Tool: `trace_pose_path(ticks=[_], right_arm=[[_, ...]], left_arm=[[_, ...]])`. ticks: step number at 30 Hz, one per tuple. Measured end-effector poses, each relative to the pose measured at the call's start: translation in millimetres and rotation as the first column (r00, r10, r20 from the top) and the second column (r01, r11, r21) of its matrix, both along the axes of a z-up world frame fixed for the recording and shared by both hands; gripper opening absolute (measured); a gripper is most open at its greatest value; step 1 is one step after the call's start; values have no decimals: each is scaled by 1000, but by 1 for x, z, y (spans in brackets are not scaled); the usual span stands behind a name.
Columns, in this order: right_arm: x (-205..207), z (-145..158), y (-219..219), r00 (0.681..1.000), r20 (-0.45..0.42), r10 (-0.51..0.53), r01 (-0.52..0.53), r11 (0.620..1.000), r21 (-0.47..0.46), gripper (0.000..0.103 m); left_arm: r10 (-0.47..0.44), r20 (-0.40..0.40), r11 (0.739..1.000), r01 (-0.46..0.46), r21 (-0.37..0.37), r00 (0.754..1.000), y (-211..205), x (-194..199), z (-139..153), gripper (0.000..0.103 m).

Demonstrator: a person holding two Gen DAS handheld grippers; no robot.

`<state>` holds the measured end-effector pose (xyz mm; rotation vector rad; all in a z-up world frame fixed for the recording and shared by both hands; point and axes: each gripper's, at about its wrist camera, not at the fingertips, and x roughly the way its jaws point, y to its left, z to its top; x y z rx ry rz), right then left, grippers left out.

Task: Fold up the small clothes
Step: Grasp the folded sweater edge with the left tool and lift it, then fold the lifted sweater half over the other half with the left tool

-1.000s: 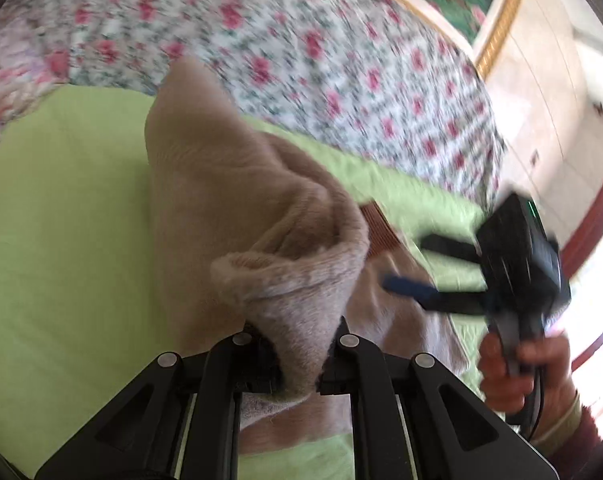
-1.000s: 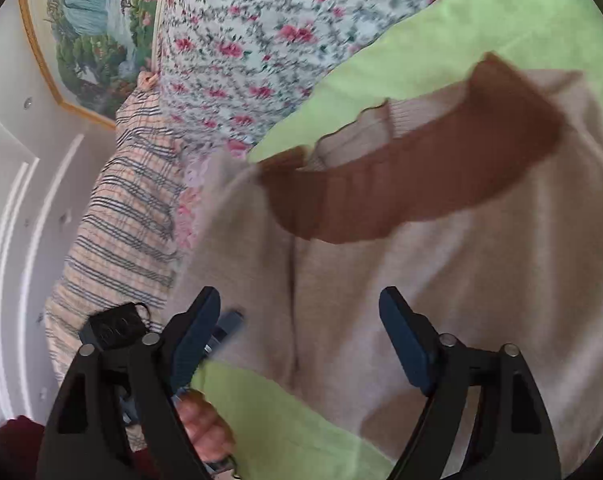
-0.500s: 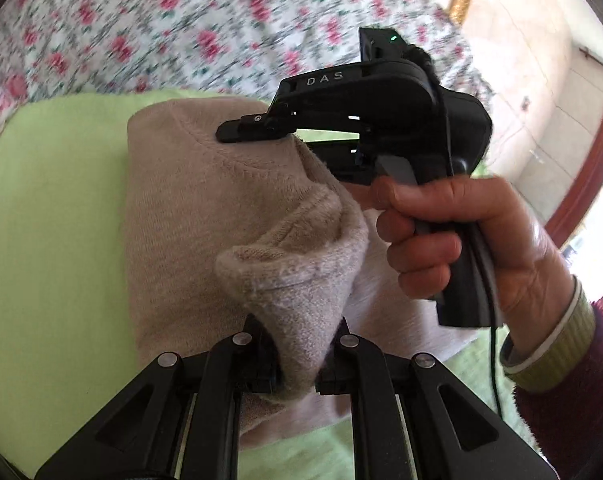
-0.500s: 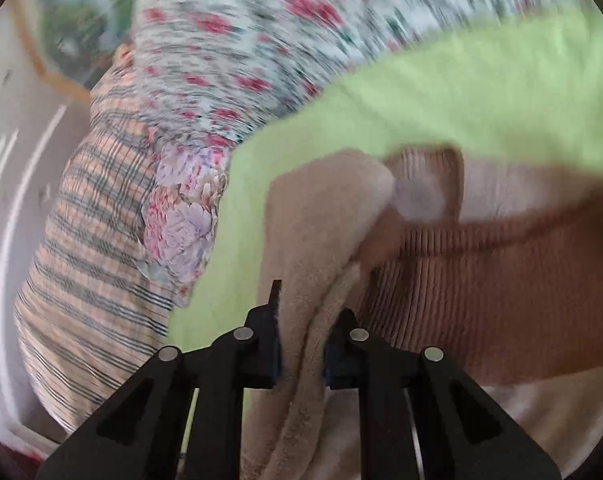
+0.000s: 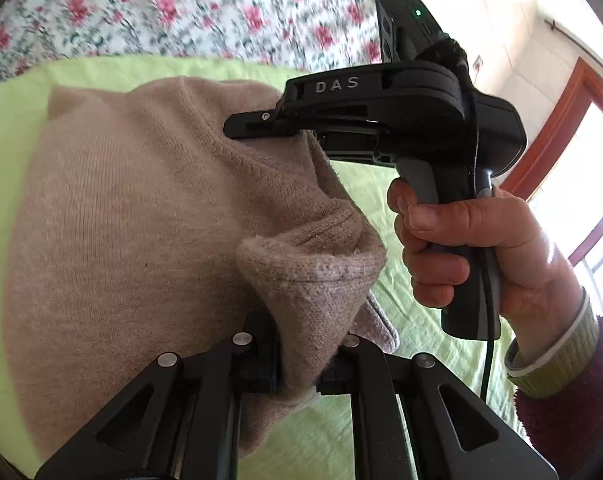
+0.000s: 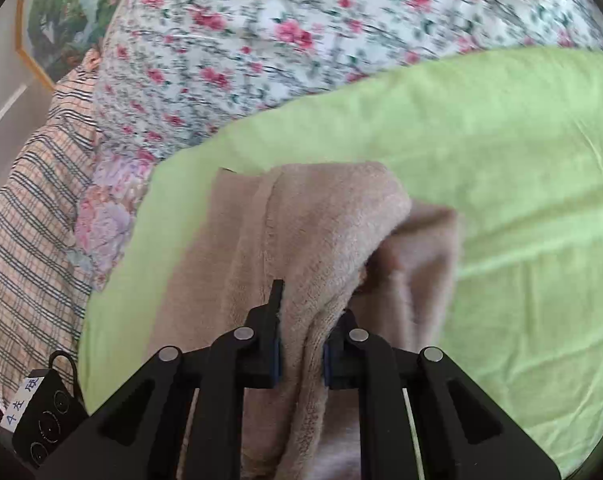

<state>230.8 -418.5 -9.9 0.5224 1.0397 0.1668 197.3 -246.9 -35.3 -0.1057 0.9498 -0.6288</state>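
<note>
A beige knit sweater point(image 5: 133, 232) lies folded over on a light green sheet point(image 5: 17, 92). My left gripper point(image 5: 299, 364) is shut on a bunched hem or cuff of the sweater near the bottom of the left wrist view. My right gripper point(image 6: 301, 356) is shut on another fold of the same sweater point(image 6: 313, 232). It also shows in the left wrist view point(image 5: 261, 130), held by a hand, with its fingers pinching the sweater's upper edge. The brown collar is hidden.
A floral quilt point(image 6: 301, 32) lies beyond the green sheet point(image 6: 521, 160). A plaid pillow point(image 6: 33, 208) lies at the left, with a framed painting point(image 6: 57, 20) on the wall above it. A wood-framed window or door point(image 5: 573, 148) is at the right.
My right gripper moved onto the sweater and shut on its edge, then carried it over. The brown collar is now covered. My left gripper has kept its hold.
</note>
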Motion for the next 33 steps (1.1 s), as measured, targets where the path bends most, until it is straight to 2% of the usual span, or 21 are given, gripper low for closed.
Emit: trace_pose_path(ticks=[4,7,9,11,13,14,15,20,22,27,30,33], right_arm=[[-2,-10,-1,1000,-8,4,-5,999,-49,18],[-7,-12,-2,1000,3,-1,1,997,-71,27],[-13,-10,-4,1000,8,-19,20,997,-74,38],[-20,-7,-7,999,14,-32,33,997,-64,43],[-26,-3,-8,999,17,-45,46,996,-76,53],[-30,0,-9,998,16,-54,55,995,-88,64],[-35,3,-10,998,20,-60,62,994,-90,69],[-57,3,-11,997,2,-73,73,997,-28,72],[-63,0,-11,997,-8,-74,74,997,-8,73],[-63,-13,-17,993,-31,-115,118,988,100,74],[-54,-24,-17,990,-67,-120,128,983,133,75],[-48,-36,-16,986,-102,-128,143,977,157,75]], left_arm=[[-12,-4,1000,12,28,1000,-11,2,-10,11],[-14,-17,999,14,30,1000,-10,1,-12,14],[-21,-37,1000,21,10,999,-8,2,-7,22],[-28,-53,1000,27,-7,998,-2,-5,-6,29],[-32,-54,999,31,-17,998,7,-12,0,36],[-33,-53,999,32,-23,998,11,-16,4,41],[-33,-51,999,31,-30,998,18,-21,9,43],[19,-41,999,-21,-48,999,56,-31,32,74],[75,-43,995,-78,-59,996,78,-22,39,81],[192,-91,977,-199,-74,977,128,9,41,87],[167,-217,978,-189,-84,962,134,53,17,89],[161,-270,980,-186,-68,949,136,75,-6,89]])
